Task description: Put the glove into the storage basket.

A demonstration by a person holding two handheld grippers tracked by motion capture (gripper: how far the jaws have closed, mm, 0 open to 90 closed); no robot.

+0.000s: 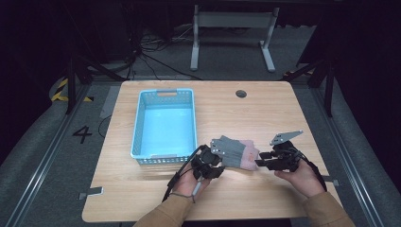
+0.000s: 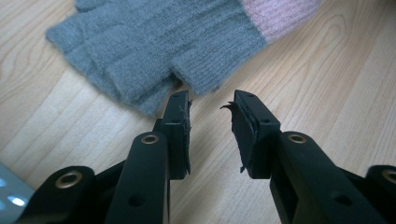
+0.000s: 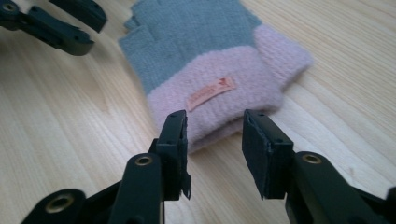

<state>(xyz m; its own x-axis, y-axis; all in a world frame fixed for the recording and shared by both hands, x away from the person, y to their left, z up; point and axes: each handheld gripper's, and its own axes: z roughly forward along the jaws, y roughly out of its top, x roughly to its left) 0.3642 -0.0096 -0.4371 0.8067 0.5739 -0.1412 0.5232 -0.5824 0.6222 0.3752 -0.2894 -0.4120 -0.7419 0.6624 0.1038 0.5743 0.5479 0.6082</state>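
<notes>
On the desk (image 1: 156,189), lower centre, a soft, limp glove (image 1: 235,152) invites edge pinches; left hand-held gripper (image 2: 211,108) and right hand-held gripper (image 3: 215,122) gape, holding nothing.

The grey-and-pink knitted glove (image 1: 235,152) lies flat on the pale wooden table (image 1: 246,113), just right of the light blue plastic basket (image 1: 164,124) and nearer the table's front edge. The left gripper (image 1: 208,163) sits at the glove's left end, between glove and basket front. The right gripper (image 1: 267,161) sits at the glove's right end, opposite.
</notes>
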